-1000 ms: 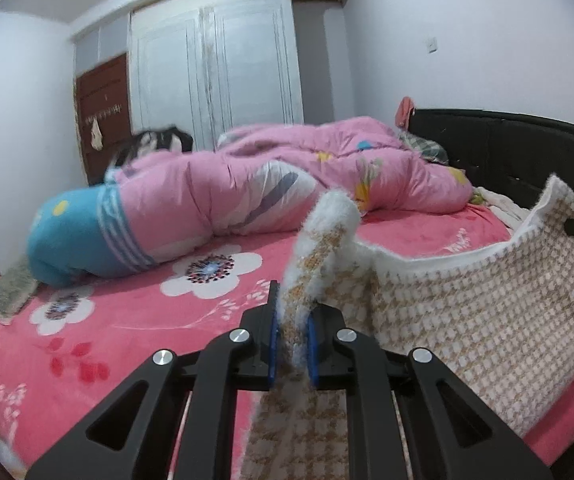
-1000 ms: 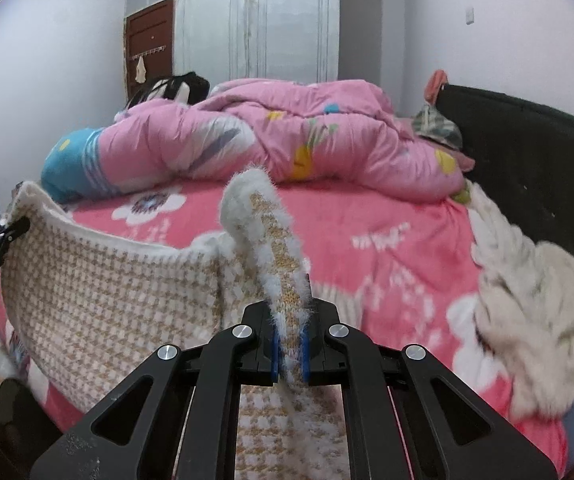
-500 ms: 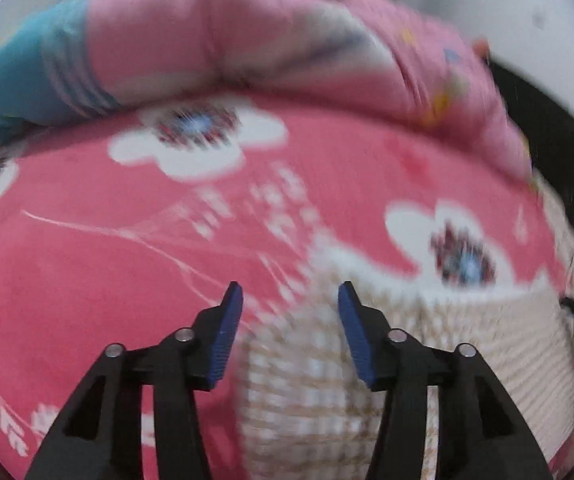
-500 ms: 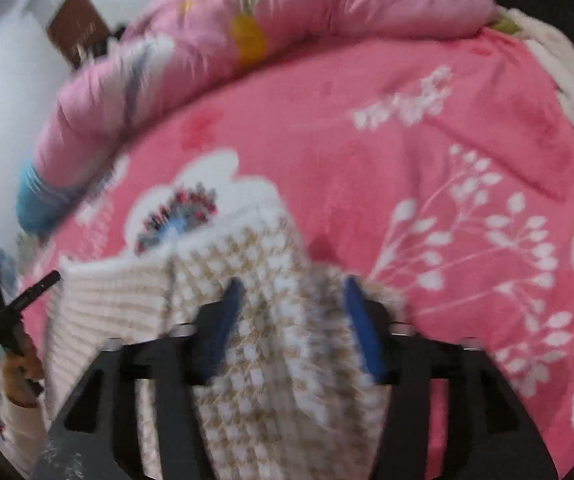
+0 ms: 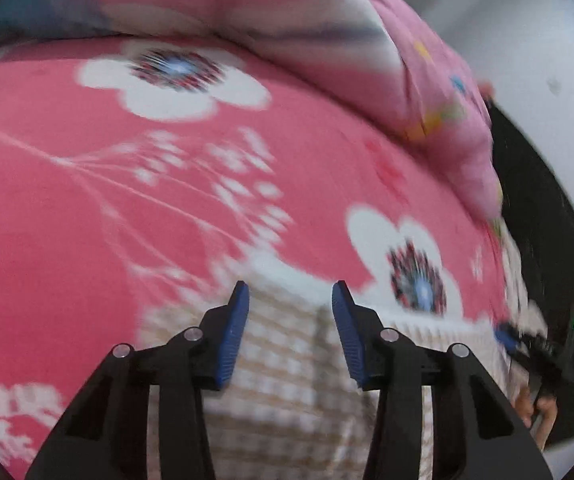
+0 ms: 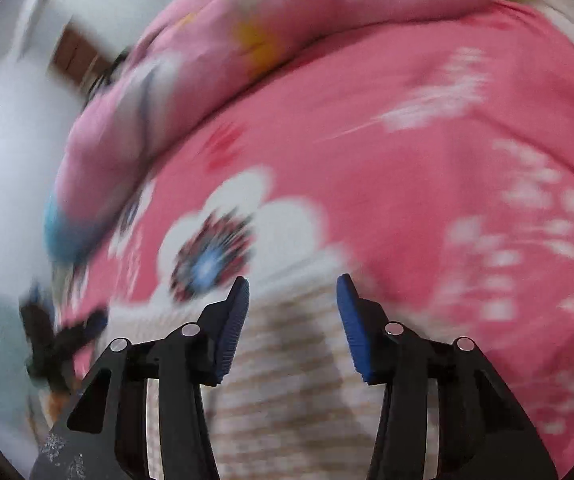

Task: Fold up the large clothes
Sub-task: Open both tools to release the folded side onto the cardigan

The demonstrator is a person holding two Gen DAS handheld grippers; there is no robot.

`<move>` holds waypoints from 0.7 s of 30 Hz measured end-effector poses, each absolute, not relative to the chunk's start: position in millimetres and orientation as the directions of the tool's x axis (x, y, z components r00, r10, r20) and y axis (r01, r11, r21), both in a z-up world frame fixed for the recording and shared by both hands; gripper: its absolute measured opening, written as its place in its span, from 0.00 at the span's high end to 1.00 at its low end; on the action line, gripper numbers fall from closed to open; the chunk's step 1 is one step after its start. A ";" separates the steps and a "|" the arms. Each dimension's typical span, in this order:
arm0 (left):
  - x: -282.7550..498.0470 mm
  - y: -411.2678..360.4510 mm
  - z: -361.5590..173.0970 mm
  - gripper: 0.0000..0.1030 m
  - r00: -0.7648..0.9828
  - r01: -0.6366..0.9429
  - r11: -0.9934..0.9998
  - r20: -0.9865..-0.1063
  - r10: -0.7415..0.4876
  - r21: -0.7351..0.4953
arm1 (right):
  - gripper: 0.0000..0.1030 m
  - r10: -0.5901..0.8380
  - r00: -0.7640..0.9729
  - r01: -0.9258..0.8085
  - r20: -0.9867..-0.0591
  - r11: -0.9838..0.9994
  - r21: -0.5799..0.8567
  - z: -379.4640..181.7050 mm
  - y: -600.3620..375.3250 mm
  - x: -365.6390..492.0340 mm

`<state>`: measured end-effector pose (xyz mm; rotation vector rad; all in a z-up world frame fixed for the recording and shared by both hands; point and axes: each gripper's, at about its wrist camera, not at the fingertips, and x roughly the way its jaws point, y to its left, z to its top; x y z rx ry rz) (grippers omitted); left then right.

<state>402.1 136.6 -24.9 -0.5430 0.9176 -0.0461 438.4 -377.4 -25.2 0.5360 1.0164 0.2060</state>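
Observation:
A cream and tan checked knit garment lies flat on the pink flowered bed sheet, its white upper edge just past my fingertips. My left gripper hovers over its left corner. The jaws stand apart and are closing, with the cloth below and between the blue pads but not pinched. My right gripper hangs the same way over the garment at its right corner. Its jaws are also closing with nothing pressed between them. Each gripper shows blurred in the other's view: the right gripper and the left gripper.
A bunched pink duvet lies across the far side of the bed, with a blue end. A black headboard rises on the right. A hand holds the other gripper. White wall stands to the left.
Both grippers held the garment's corners up a second ago. They have since swung down to the bed, let the cloth go and opened. It now lies flat.

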 end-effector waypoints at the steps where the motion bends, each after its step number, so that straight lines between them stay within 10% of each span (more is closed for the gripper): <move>1: 397.2 145.0 -18.7 0.54 0.629 -0.219 0.870 -0.745 -0.221 -0.442 | 0.50 0.377 0.549 0.093 -0.746 0.860 0.502 -13.8 -392.2 428.2; 9: 324.4 79.6 46.2 0.53 0.697 0.080 0.951 -0.666 -0.267 -0.297 | 0.42 0.420 0.558 -0.227 -0.716 0.907 0.355 38.8 -318.6 332.9; 15: 303.2 -23.2 -28.0 0.50 0.544 0.213 0.974 -0.819 -0.180 -0.073 | 0.41 0.249 0.451 -0.308 -0.857 0.945 0.112 -40.3 -233.4 326.4; 21: 258.7 -5.3 2.7 0.52 0.619 0.220 0.966 -0.745 -0.247 -0.137 | 0.41 0.282 0.465 -0.315 -0.839 0.939 0.141 -6.4 -235.6 284.6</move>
